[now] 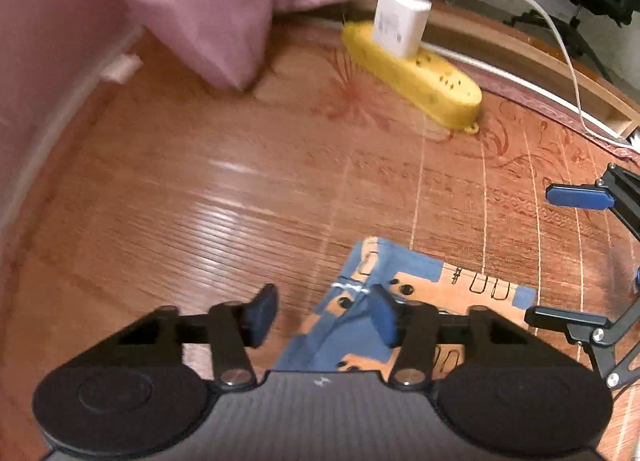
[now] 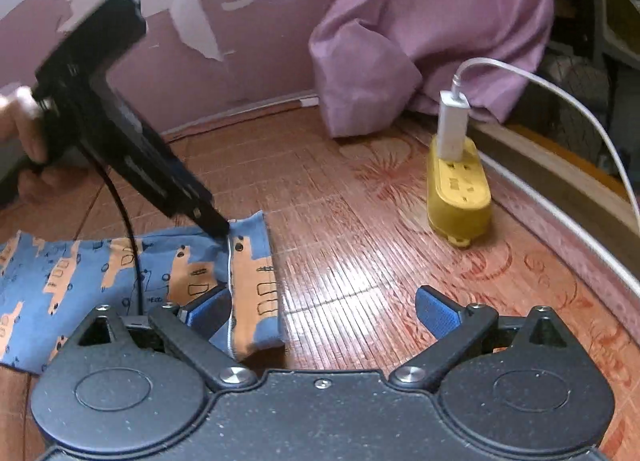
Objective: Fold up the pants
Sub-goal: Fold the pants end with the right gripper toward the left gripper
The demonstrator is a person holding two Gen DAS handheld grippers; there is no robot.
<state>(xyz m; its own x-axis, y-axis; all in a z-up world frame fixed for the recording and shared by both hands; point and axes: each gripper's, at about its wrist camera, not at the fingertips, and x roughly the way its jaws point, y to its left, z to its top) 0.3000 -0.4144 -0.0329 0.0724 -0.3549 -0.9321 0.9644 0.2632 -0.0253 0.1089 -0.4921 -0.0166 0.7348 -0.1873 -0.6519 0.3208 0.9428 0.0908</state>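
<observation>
The blue pants [image 1: 404, 281] with an orange print lie flat on the reddish bamboo mat [image 1: 200, 201]. One end of the pants [image 2: 80, 281] reaches the middle of the right wrist view. My left gripper [image 1: 323, 315] is open just above the mat, its right finger [image 1: 384, 315] over the cloth's corner and its left finger off the cloth. In the right wrist view the left gripper [image 2: 216, 225] touches the far corner of the pants. My right gripper [image 2: 324, 313] is open too, with its left finger [image 2: 212, 313] over the near corner. The right gripper [image 1: 576, 257] shows at the right edge.
A yellow power strip [image 1: 416, 73] with a white charger [image 1: 400, 21] and white cable [image 2: 580, 109] lies on the mat beyond the pants. Pink cloth [image 2: 400, 41] hangs down to the mat behind. A pink wall with peeling paint [image 2: 200, 21] runs left. A hand [image 2: 20, 129] holds the left gripper.
</observation>
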